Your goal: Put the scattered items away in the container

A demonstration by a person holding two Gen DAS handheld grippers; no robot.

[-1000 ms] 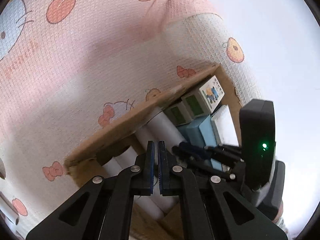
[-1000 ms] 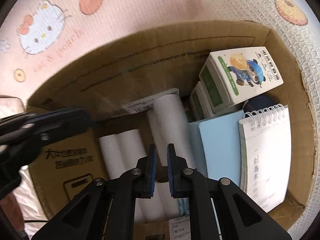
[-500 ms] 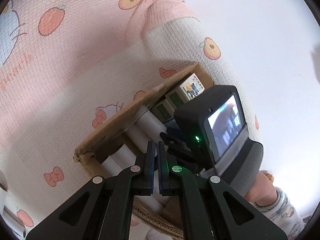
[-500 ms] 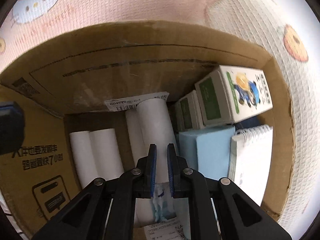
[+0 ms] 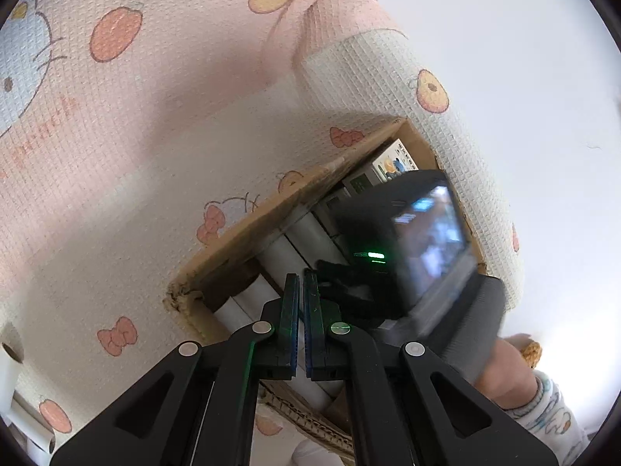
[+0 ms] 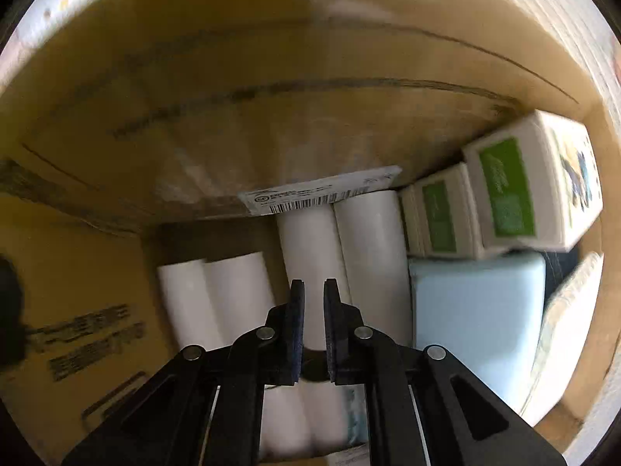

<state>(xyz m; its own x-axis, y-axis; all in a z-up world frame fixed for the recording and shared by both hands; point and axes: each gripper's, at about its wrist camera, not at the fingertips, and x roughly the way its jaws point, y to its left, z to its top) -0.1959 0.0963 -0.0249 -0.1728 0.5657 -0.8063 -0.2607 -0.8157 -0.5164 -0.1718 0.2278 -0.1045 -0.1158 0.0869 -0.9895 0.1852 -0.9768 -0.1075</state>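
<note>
A cardboard box (image 6: 271,77) holds several white paper rolls (image 6: 372,256), green-and-white cartons (image 6: 504,194), a light blue pack (image 6: 477,310) and a notebook (image 6: 562,330). My right gripper (image 6: 313,291) is low inside the box, just above the rolls, its jaws nearly together with a thin gap and nothing between them. My left gripper (image 5: 301,283) is shut and empty, above the box's near corner (image 5: 182,295). The right gripper's body with its screen (image 5: 419,244) shows in the left wrist view, over the box.
The box sits on a pink and cream cartoon-print blanket (image 5: 136,136). A white wall (image 5: 524,58) rises on the right. A hand with a patterned sleeve (image 5: 516,376) holds the right gripper.
My right gripper has sunk deeper into the box, so the rolls and cartons look larger. My left gripper has drifted slightly, staying shut above the box corner.
</note>
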